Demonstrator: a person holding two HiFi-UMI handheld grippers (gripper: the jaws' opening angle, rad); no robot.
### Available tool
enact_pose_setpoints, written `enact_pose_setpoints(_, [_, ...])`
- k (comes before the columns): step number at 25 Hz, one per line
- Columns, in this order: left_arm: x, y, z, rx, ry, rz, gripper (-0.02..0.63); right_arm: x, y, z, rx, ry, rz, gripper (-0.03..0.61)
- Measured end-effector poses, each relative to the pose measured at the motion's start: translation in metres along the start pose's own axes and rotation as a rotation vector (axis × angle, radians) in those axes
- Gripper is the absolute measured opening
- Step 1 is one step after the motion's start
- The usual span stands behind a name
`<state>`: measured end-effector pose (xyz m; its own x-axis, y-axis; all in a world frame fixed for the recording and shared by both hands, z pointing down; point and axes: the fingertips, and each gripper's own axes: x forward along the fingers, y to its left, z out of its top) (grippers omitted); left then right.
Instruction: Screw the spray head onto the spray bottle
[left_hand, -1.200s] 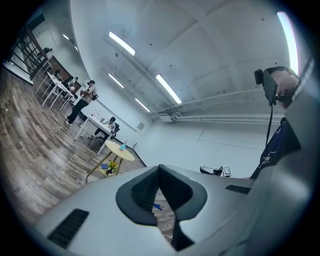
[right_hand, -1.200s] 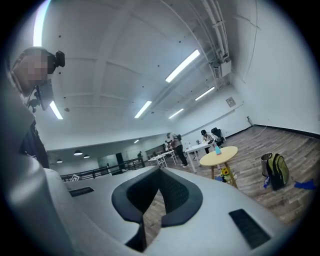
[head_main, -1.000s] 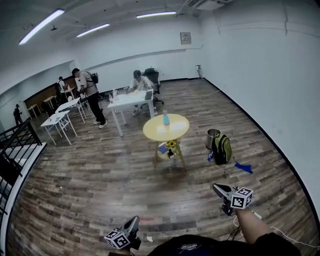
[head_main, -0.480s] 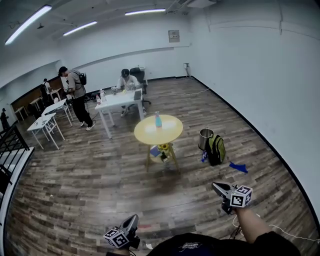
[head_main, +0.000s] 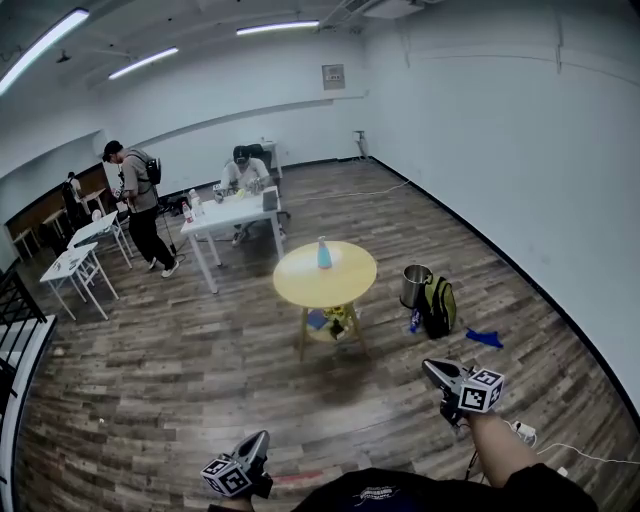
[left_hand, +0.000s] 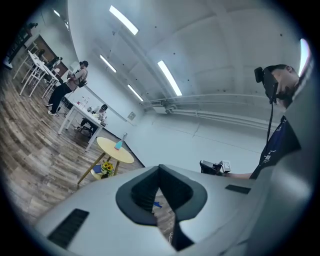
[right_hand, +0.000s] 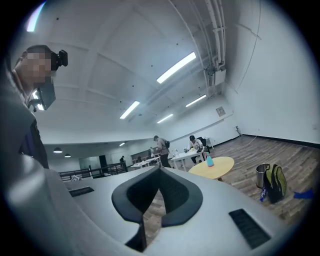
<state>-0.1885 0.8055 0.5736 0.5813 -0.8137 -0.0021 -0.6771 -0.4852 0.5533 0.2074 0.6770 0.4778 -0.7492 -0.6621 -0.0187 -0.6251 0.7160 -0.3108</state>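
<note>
Left gripper (head_main: 258, 440): jaws closed together, nothing between them. Right gripper (head_main: 430, 368): also closed and empty. Both are held low over the wooden floor (head_main: 180, 370). The blue spray bottle (head_main: 324, 254) stands upright on the round yellow counter (head_main: 300, 288), well apart from both grippers. Its spray head is too small to make out.

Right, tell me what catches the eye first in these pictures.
The round yellow table stands alone mid-floor with a blue spray bottle upright on it. Right of it, a green backpack sits beside a metal bin on the floor. Near the bottom edge, the left gripper and right gripper are both shut and empty, well short of the table.
</note>
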Motion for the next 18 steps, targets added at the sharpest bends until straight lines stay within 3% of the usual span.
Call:
enact_pose_setpoints(10, [0.074, 0.055, 0.010, -0.020, 0.029, 0.017, 0.009, 0.060, -0.083, 0.008, 0.033, 0.011, -0.019, 0.011])
enact_pose_setpoints(18, [0.194, 0.046, 0.029, -0.003, -0.023, 0.058, 0.009, 0.102, -0.195, 0.053, 0.039, 0.030, 0.059, 0.011])
